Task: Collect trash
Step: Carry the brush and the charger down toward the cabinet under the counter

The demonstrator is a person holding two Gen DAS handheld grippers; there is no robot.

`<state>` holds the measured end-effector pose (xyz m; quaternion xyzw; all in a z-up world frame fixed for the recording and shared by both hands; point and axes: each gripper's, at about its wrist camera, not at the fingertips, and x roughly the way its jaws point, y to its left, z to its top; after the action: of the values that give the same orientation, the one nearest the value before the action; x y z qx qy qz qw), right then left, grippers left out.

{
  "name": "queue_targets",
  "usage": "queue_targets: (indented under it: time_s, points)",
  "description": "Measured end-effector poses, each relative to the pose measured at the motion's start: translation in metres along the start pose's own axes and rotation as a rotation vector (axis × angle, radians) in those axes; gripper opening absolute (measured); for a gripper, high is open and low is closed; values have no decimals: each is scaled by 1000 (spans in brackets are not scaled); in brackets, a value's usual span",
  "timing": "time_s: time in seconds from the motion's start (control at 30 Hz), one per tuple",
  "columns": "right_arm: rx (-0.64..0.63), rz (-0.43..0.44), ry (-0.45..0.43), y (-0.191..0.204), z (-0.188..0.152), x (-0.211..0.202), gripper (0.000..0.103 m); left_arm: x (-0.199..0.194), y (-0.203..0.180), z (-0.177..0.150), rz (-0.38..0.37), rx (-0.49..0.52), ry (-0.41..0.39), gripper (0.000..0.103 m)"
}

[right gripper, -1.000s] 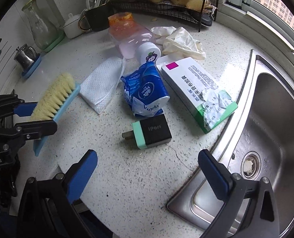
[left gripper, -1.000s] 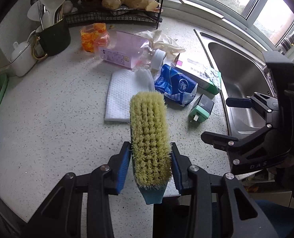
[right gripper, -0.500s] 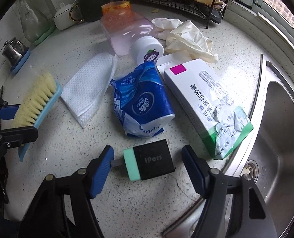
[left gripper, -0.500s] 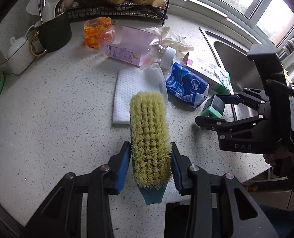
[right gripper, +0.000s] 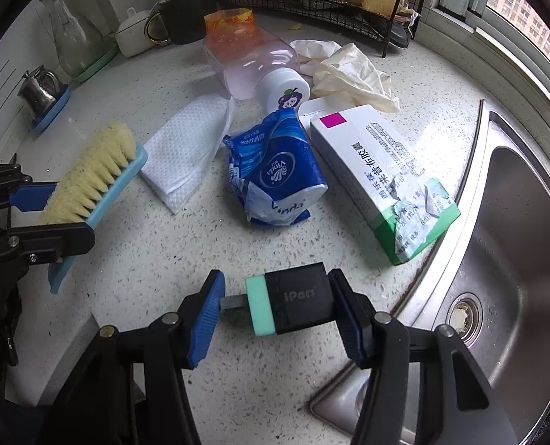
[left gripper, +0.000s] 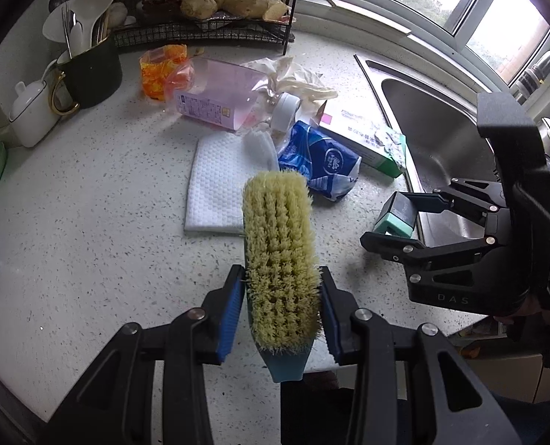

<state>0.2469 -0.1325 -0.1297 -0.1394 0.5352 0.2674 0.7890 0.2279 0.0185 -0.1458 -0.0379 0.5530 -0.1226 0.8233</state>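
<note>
Right gripper [right gripper: 276,306] has just been closing its jaws on the black and mint-green charger [right gripper: 289,306]: the right pad presses the black end, the left pad meets the metal prongs, and the block sits between them close above the speckled white desk [right gripper: 126,252], beside the sink [right gripper: 516,259]. Left gripper [left gripper: 281,309] clamps a blue-backed scrubbing brush [left gripper: 280,256], bristles facing its own camera (pale yellow, somewhat splayed). Beyond the charger lies a crumpled blue tissue packet [right gripper: 275,178], with a torn white and green carton [right gripper: 382,181] to its right and a folded white cloth [right gripper: 185,152] to its left. Farther back a pink bottle [right gripper: 249,63] lies on its side, its white cap toward the packet, next to crumpled cream gloves [right gripper: 349,70].
</note>
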Motion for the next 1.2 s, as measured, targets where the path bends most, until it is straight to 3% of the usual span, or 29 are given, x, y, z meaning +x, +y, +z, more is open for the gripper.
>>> queue_targets:
  time_s: [0.4, 0.83, 1.2]
  points:
    - [-25, 46, -101, 7, -74, -93, 54, -42, -68, -40, 27, 15, -54, 36]
    - [-40, 74, -131, 4, -158, -119, 54, -73, -146, -127, 66, 15, -63, 36]
    - [-43, 113, -109, 17, -208, -117, 54, -69, -180, -185, 68, 4, -3, 36]
